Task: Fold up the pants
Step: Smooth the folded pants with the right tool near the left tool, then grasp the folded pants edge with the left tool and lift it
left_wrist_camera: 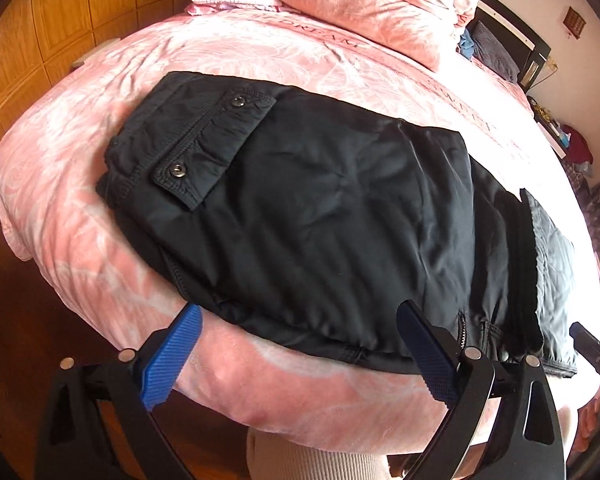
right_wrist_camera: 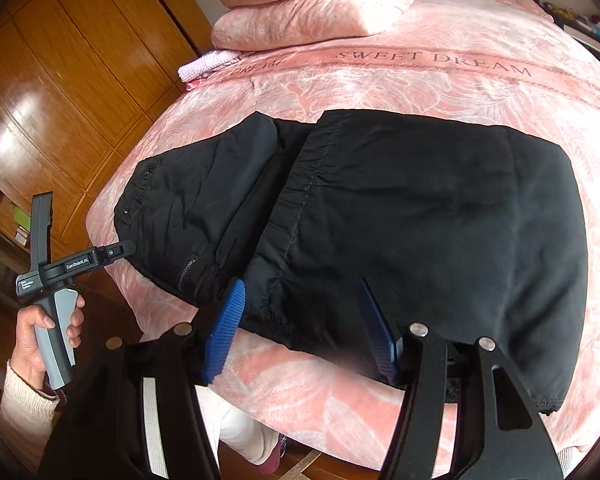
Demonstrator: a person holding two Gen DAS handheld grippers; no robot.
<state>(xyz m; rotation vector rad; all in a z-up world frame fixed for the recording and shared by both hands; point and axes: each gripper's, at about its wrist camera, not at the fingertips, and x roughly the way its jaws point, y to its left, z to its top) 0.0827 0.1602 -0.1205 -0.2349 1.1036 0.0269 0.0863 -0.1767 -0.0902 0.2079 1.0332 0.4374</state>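
A bed (right_wrist_camera: 440, 92) fills the middle of both views, covered by a pink patterned bedspread (left_wrist_camera: 292, 40) lettered "SWEET DREAM". A folded pink blanket (right_wrist_camera: 312, 4) lies at the top of the frame, with a small pale pink-and-white cloth (right_wrist_camera: 204, 65) just left of it. Wooden wardrobe panels (right_wrist_camera: 68, 72) take the upper left, and wooden floor (left_wrist_camera: 32, 308) the lower left.

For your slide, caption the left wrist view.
Folded black pants lie on the pink bed, open left gripper above the near edge.
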